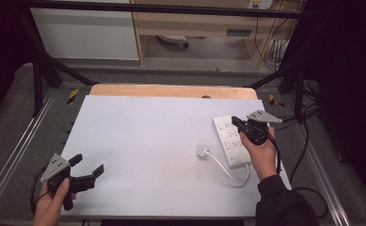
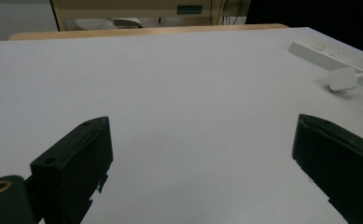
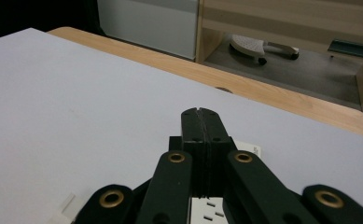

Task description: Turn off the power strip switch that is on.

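Tool in my left hand point(image 1: 84, 170) sits nearest me at the near left corner of the surface point(image 1: 143, 141), jaws spread wide with nothing between them; in the left gripper view its two black jaws frame only bare white sheet. My right tool point(image 1: 237, 123) is further out on the right side, jaws pressed flat together with nothing caught between them, as the right gripper view shows, the tips hovering over the far half of the white power strip point(image 1: 231, 140); whether they rest on it I cannot tell. That strip lies along the right edge of the surface, lengthwise away from me, with its white cable point(image 1: 227, 170) looping off the near end and curling back to the white plug point(image 1: 202, 151), which lies just beside the strip on its left, apart from it. I judge the strip to be a rigid plastic bar, fairly light, smooth enough to slide on the sheet if pushed from one end, so I would pinch it across its narrow width near the middle, or pin it from above with closed tips. By my reckoning the plug is small, hard and blocky, best gripped on its flat sides, while the cable is springy and will tug it. Beyond the sheet, the wooden edge point(image 1: 171, 90) runs along the far side.
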Demonstrator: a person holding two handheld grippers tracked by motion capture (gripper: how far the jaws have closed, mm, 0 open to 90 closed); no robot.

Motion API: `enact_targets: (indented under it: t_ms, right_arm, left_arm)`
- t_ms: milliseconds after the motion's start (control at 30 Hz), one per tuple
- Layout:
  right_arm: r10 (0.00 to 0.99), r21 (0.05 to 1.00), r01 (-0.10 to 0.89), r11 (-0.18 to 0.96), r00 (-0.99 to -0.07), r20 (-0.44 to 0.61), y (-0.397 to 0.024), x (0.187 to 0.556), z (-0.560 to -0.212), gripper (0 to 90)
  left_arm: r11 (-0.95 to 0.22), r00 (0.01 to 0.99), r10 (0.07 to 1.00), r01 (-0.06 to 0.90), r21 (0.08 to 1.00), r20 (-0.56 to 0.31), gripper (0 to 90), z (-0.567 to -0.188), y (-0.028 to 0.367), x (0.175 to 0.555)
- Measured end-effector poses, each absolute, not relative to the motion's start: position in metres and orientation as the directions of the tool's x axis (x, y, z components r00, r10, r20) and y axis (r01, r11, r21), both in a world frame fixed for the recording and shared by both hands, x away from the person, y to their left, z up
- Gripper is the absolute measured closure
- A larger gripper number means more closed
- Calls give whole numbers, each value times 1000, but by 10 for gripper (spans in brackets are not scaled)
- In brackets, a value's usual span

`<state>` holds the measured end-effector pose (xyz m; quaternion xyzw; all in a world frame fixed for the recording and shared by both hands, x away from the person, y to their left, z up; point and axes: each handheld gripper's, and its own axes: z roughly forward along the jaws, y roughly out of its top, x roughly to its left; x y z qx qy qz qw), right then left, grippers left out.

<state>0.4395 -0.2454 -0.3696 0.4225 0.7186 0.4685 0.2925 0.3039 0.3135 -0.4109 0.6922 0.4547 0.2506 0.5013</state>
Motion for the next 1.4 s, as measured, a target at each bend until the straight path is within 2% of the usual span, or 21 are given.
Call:
enact_targets:
  t_ms: [733,1400]
  right_arm:
    - [892,914,374,154,-451,34,-253,453,-383,900]
    - [882,881,427,202,-470,26,-244,464,-398,900]
  left_arm:
    - [-91,460,882,387,918,-107,50,-412,311,305]
    - [-88,457,883,389,917,-109,50,-413,311,305]
